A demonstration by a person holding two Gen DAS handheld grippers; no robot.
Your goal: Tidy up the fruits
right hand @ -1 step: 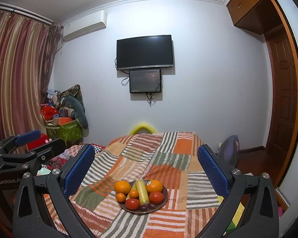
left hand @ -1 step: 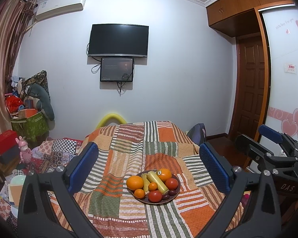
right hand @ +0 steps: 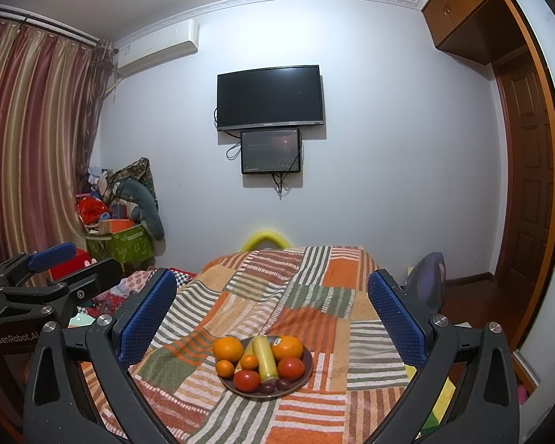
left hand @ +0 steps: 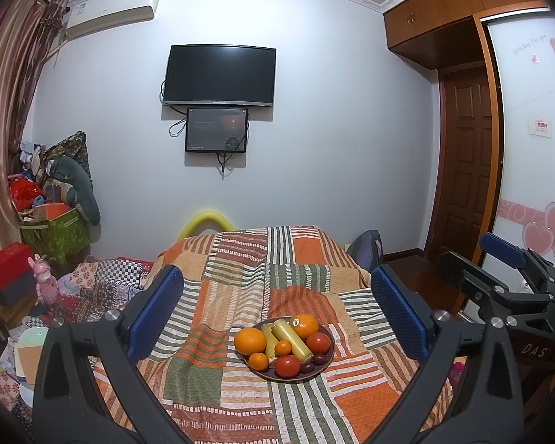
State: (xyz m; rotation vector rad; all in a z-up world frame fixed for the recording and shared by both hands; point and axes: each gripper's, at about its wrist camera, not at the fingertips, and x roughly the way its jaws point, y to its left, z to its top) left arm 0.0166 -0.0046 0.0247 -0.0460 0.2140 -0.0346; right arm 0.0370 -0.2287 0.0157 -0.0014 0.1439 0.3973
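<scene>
You hold two grippers side by side above a bed spread with a striped patchwork blanket (left hand: 277, 281), both aimed at one dark round plate (left hand: 323, 364) heaped with fruit. The plate lies ahead of and below both pairs of jaws, well apart from them. For your left gripper (left hand: 277, 318) it sits a little right of the midline between the jaws; for your right gripper (right hand: 272, 318) it sits almost dead centre. Neither hand looks clearly nearer. All the fruit in view is already on the plate: two large oranges (left hand: 250, 341), two or three small tangerines (left hand: 283, 347), two red tomatoes (left hand: 288, 365), some dark plum-like fruits (left hand: 307, 367) at the near rim, and a long pale yellow-green fruit (left hand: 291, 340) through the middle. Its long axis points away from you, roughly along the fingers of both grippers, so jaws closing sideways would meet it across its narrow width. Both sets of jaws stand wide apart, with blue pads facing inward, and they grip and touch nothing. No fruit shows loose on the blanket, so this arrangement would suit either a heap waiting to be sorted or one already gathered; the views cannot settle which.
</scene>
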